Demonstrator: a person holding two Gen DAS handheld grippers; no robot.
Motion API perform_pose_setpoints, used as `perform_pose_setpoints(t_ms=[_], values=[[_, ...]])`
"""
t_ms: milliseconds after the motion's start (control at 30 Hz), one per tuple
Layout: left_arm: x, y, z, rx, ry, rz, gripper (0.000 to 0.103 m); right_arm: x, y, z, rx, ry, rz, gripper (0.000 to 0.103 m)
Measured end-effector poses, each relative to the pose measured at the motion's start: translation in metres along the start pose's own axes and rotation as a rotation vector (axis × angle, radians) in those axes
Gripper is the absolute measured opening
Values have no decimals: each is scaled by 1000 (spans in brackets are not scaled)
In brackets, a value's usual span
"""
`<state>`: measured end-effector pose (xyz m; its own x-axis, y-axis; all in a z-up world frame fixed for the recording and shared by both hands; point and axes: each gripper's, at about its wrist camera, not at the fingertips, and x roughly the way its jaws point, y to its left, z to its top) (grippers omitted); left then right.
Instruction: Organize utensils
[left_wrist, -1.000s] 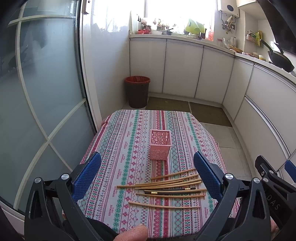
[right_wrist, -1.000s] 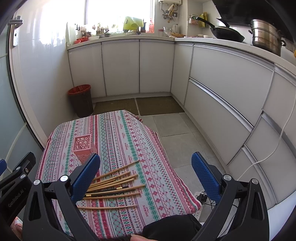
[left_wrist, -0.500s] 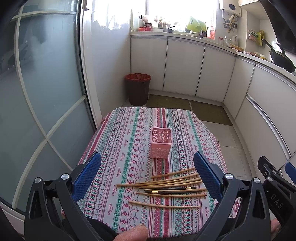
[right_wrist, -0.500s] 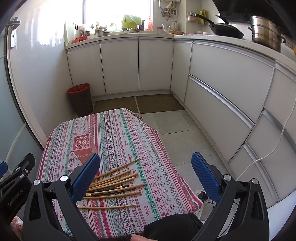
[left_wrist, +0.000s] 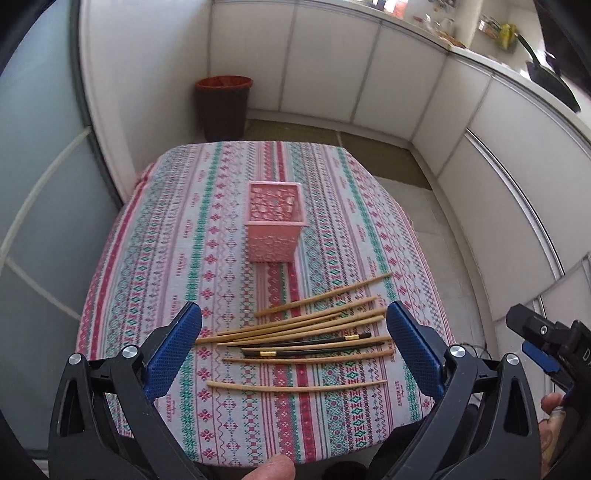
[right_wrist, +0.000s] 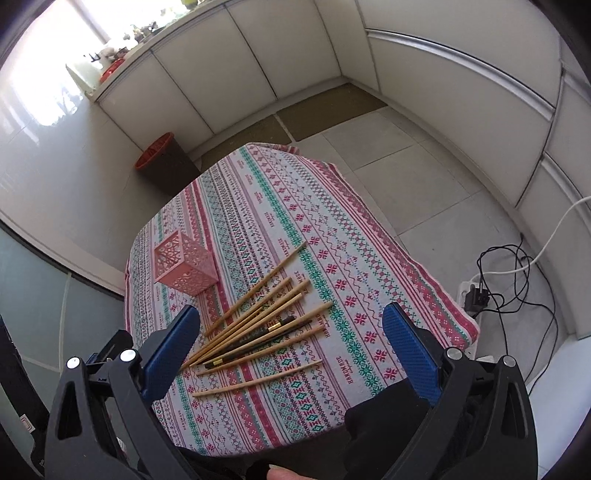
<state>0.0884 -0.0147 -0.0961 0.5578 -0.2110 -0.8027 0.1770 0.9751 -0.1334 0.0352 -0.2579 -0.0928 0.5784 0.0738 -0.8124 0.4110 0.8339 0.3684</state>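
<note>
From my left wrist camera, my left gripper (left_wrist: 293, 332) hangs with its blue-padded jaws spread wide and nothing between them, above the near half of the table with the striped red, green and white patterned cloth (left_wrist: 166, 236). The loose fan of thin wooden chopsticks (left_wrist: 306, 325), with a dark pair among them (left_wrist: 314, 345), lies flat just below. The pink perforated plastic holder (left_wrist: 275, 225) stands upright beyond them, apart from the sticks. The sticks overlap at their left ends, so closing on one could drag or roll its neighbours, and I judge a slim round stick may twist out of the pads. The light holder looks easy to tip if a stick strikes its rim.

From my right wrist camera, my right gripper (right_wrist: 291, 347) is likewise wide apart and empty, over the same fan of chopsticks (right_wrist: 258, 321), with the holder (right_wrist: 186, 267) to the far left. The sticks' right ends point toward the table edge, so a nudge could send one to the floor. Both grippers sit close together and could collide over the same pile.
</note>
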Motion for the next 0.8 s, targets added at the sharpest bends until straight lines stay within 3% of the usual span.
perform_pose_setpoints(t_ms=[167, 300, 400, 567, 700, 800], values=[[47, -56, 14, 271, 80, -71, 96, 14, -38, 11, 141, 8, -69, 96], [110, -96, 22, 455, 251, -129, 96, 31, -81, 22, 273, 38, -90, 96], [165, -117, 26, 544, 410, -133, 96, 44, -105, 26, 327, 56, -109, 96], [217, -146, 32, 663, 510, -154, 93, 65, -122, 30, 321, 78, -138, 96], [256, -157, 33, 692, 606, -137, 61, 83, -126, 30, 297, 102, -163, 96], [275, -161, 32, 700, 643, -121, 50, 96, -130, 30, 296, 130, -175, 96]])
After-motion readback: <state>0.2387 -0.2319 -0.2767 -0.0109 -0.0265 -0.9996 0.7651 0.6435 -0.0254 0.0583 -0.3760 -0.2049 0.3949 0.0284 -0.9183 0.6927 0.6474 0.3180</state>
